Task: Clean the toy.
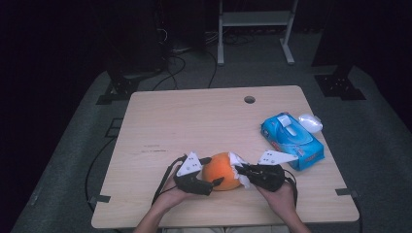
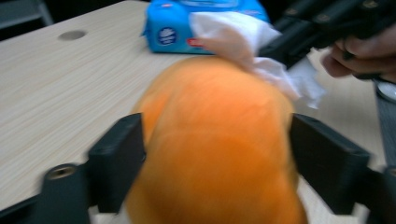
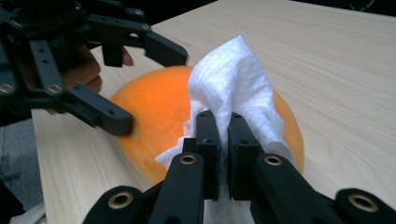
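Left gripper (image 1: 208, 175) has its jaws spread wide around the orange ball (image 1: 222, 171); one jaw sits on each side of it. In the left gripper view the ball (image 2: 215, 144) sits between the two jaws, both right at its flanks; can't tell if the pads press or just touch. In the right gripper view the left gripper's (image 3: 144, 81) fingers (image 3: 109, 119) reach the ball's far rim, one tip against the skin.

Right gripper (image 1: 241, 171) has its jaws pressed together, pinching a white tissue (image 1: 239, 165). In the right gripper view the tissue (image 3: 236, 84) rises straight up out of the closed fingers (image 3: 208, 140) and lies on top of the ball (image 3: 154, 116), which sits just beyond the tips. In the left gripper view the same tissue (image 2: 238, 39) drapes over the ball's top at the far side, with the right gripper (image 2: 285, 56) behind it and the person's hand (image 2: 359, 51) on that gripper.

Ball rests on the table (image 1: 194, 121), directly between the two grippers' fingertips. The blue tissue pack (image 1: 291, 141) lies beyond and outside the right gripper, apart from the fingers. Small clear wrapper (image 1: 310, 122) sits just past the pack.
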The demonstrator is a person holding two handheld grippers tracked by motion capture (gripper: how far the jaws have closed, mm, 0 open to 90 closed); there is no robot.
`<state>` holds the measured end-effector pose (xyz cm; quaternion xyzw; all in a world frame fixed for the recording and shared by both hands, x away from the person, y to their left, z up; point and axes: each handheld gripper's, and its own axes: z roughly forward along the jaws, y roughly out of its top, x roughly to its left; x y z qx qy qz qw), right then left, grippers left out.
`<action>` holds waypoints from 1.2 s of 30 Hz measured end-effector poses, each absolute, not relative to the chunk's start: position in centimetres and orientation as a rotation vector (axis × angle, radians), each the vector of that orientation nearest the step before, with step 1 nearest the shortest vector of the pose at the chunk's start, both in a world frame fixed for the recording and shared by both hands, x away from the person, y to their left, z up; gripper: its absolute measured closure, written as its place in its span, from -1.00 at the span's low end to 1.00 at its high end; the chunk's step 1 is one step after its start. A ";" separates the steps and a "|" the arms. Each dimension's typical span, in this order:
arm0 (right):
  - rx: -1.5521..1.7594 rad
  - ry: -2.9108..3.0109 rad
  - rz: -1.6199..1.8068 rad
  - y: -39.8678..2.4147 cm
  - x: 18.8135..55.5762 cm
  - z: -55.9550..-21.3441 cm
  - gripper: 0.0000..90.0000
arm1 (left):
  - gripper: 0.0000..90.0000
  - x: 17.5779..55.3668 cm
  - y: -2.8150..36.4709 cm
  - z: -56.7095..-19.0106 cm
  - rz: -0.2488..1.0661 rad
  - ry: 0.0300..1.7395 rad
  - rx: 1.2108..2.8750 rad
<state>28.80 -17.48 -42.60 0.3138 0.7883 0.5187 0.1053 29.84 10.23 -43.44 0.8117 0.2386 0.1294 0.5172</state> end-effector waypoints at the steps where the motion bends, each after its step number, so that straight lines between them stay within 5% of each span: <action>1: 0.930 2.323 1.530 -17.5 28.8 -42.6 0.88 | -0.65 29.9 10.3 -43.6 0.290 0.591 1.945; 7: 0.813 2.337 1.538 -15.8 27.8 -41.2 0.88 | -0.27 29.7 10.0 -43.7 0.313 0.467 1.988; 11: 0.851 2.317 1.516 -16.5 28.3 -41.2 0.88 | -0.31 29.5 10.0 -43.6 0.321 0.452 1.989; 16: 0.949 2.326 1.494 -17.8 29.1 -42.3 0.88 | -0.73 30.5 10.7 -43.8 0.284 0.621 1.947; 22: 0.847 2.346 1.506 -16.2 28.1 -41.5 0.88 | -0.27 29.9 10.2 -43.6 0.317 0.475 1.995; 26: 0.787 2.350 1.499 -15.5 27.7 -40.8 0.88 | -0.28 29.5 9.7 -43.4 0.335 0.435 1.996; 32: 0.891 2.333 1.484 -17.1 28.7 -41.9 0.88 | -0.76 30.2 10.4 -43.4 0.287 0.598 1.943; 36: 0.892 2.323 1.482 -17.1 28.6 -41.6 0.88 | -0.45 30.2 10.1 -43.6 0.252 0.563 1.947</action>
